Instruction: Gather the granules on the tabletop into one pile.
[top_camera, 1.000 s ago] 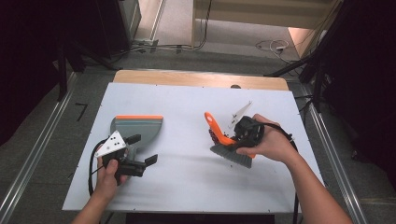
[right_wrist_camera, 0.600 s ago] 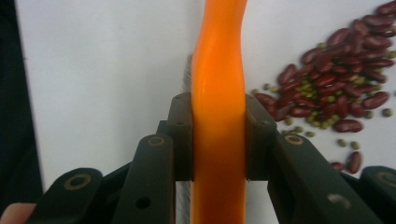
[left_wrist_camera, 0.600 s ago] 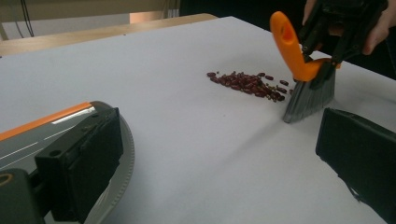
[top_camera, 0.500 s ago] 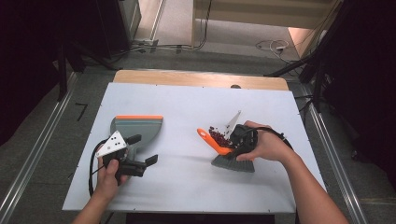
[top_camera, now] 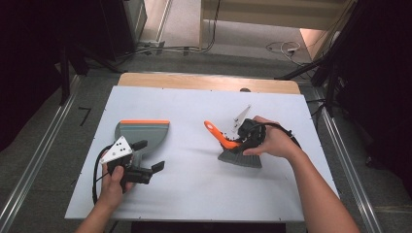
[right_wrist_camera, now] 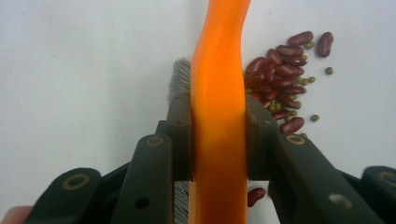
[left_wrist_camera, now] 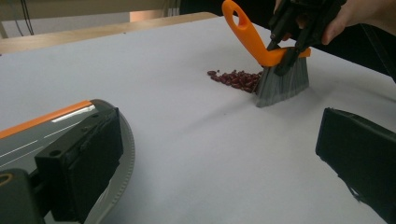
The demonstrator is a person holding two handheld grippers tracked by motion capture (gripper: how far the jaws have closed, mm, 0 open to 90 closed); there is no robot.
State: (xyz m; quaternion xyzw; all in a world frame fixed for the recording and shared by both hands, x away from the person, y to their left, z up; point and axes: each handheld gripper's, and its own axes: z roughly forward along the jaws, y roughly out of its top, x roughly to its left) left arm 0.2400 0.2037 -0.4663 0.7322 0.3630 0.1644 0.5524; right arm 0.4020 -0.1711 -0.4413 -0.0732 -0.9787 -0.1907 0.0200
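Since the earlier frames the right gripper (top_camera: 241,137) has swung the orange-handled hand brush with grey bristles (top_camera: 233,148) down and leftward, so that its bristles now stand on the white table top (top_camera: 194,189) and its handle slants up and away toward the far left. Its two black jaws are clenched on the orange handle, one on each flank, as the right gripper view shows (right_wrist_camera: 218,140). A small heap of dark red beans mixed with a few little green ones (right_wrist_camera: 280,79) lies touching the bristles on the side facing the grey plastic dustpan with an orange lip (top_camera: 141,133); from the left gripper view the beans (left_wrist_camera: 236,78) sit just beside the brush (left_wrist_camera: 280,77).

Well apart from the brush, the dustpan lies flat, its orange lip on the far edge. The left gripper (top_camera: 145,158) has stayed at the dustpan's near edge, jaws spread wide with nothing between them; one jaw rests beside the pan's rim (left_wrist_camera: 107,154).
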